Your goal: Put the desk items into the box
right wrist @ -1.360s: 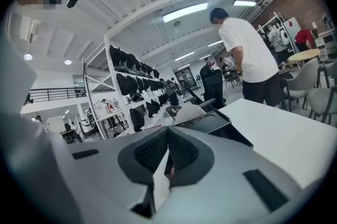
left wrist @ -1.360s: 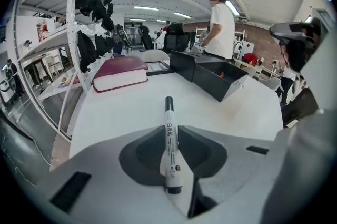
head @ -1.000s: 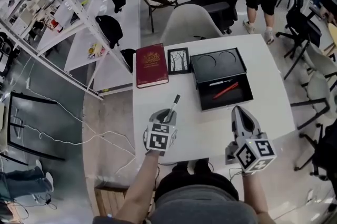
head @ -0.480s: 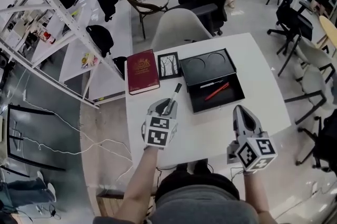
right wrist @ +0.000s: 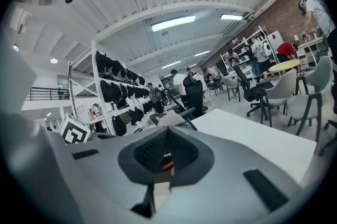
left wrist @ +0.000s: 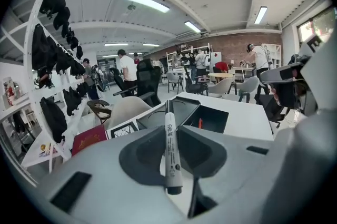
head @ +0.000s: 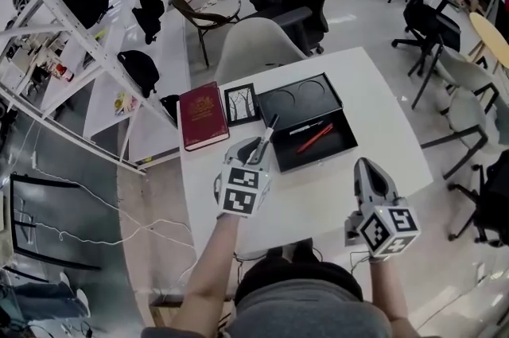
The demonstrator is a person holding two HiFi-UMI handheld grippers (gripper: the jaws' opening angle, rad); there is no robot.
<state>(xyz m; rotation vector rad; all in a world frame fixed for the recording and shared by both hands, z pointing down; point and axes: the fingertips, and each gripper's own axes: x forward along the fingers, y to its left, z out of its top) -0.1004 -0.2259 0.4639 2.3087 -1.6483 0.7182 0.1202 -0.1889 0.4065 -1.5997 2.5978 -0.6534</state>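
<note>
Marker (head: 266, 139) is the item in play, clamped in the left gripper (head: 256, 153). Its jaws are drawn in narrow on the barrel, and the left gripper view shows the marker (left wrist: 169, 149) standing between the pads with its capped end pointing away at the box. In the head view that far end lines up with the left edge of the box (head: 332, 142), though I can't tell how high it is above the table (head: 318, 201).

The box lies open at the far middle of the table, lid laid back on the far side. A white pen (head: 306, 126) and a red pen (head: 316, 139) already lie in the tray. To its left are a picture frame (head: 240, 104) and a red book (head: 202, 116), both on the table and waiting.

The right gripper (head: 364, 166) hangs over the near right of the table with its jaws together and nothing in them.

To my eye the step is the carry-and-drop, with most of the job left. To do it well:

- Bring the left gripper further right, over the tray rather than the lid.
- Clear the tray's near wall before lowering.
- Turn the marker roughly parallel to the two pens, over the bare floor beside them.
- Come down low before letting go, because a round barrel dropped from height will likely roll or bounce onto the pens.
- Ease the jaws apart, then lift straight up so the pads don't drag it.
</note>
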